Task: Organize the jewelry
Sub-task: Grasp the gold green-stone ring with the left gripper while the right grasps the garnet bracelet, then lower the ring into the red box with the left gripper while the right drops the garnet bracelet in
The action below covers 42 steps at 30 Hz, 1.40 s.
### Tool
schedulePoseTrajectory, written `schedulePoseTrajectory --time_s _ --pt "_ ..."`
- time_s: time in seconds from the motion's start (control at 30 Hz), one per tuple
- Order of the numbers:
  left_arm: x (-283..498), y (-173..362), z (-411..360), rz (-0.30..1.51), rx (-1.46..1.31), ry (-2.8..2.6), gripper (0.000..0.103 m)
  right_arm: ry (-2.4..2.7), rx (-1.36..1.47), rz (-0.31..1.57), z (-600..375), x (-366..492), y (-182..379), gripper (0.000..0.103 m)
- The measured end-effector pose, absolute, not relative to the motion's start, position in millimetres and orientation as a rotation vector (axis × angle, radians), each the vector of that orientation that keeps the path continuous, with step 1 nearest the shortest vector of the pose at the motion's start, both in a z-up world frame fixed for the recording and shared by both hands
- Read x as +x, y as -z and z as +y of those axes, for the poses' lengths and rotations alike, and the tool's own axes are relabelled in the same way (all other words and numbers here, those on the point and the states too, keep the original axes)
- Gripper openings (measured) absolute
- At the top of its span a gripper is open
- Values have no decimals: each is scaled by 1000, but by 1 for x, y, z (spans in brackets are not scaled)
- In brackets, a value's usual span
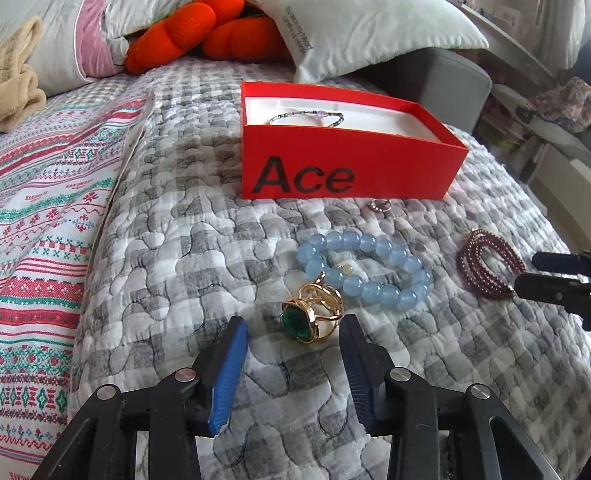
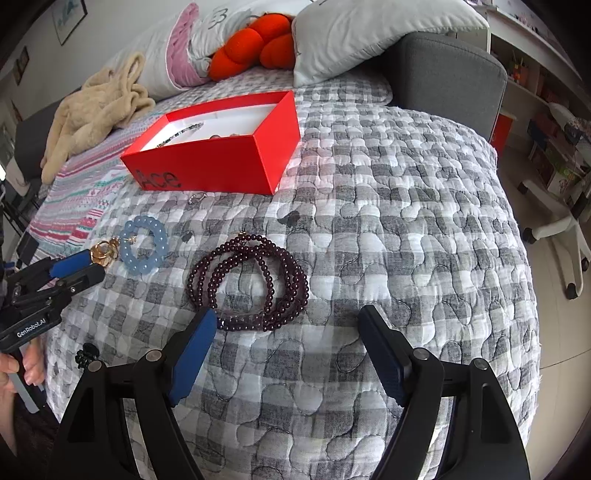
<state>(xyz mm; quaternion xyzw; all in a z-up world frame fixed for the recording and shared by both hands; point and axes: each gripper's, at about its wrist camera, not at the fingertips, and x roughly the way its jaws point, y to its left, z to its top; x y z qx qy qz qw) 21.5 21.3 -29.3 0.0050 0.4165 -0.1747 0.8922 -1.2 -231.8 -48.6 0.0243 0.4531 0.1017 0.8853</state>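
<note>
A gold ring with a green stone lies on the quilt just ahead of my open left gripper, between its fingertips. A blue bead bracelet lies behind it. A dark red bead necklace lies coiled just ahead of my open right gripper; it also shows in the left wrist view. The red "Ace" box stands open further back with a thin beaded bracelet inside. A small ring lies in front of the box.
The grey checked quilt covers the bed. A striped patterned cloth lies on the left. Pillows, an orange plush and a beige blanket are at the back. The bed edge drops off on the right.
</note>
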Motion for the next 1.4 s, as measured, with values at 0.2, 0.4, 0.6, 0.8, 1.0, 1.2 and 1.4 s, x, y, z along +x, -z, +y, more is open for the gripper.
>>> schedulePoseTrajectory --time_s 0.2,0.4,0.6,0.8,1.0,1.2,1.4 --pt "27 28 17 879 5 356 16 -216 125 963 -237 8 46 82" --pt "26 26 17 893 -3 351 16 -166 137 997 -234 15 47 82" --pt "25 24 20 898 -3 335 16 -63 -48 975 -213 15 50 55" --pt "22 19 28 890 -24 320 16 -88 -61 969 -210 13 47 23" --pt "19 13 37 879 -43 311 16 -112 7 972 -213 13 41 9" --pt "19 7 40 871 -63 310 16 -135 32 945 -209 12 27 8" --pt "23 -4 35 851 -68 318 16 -164 60 914 -204 12 12 8"
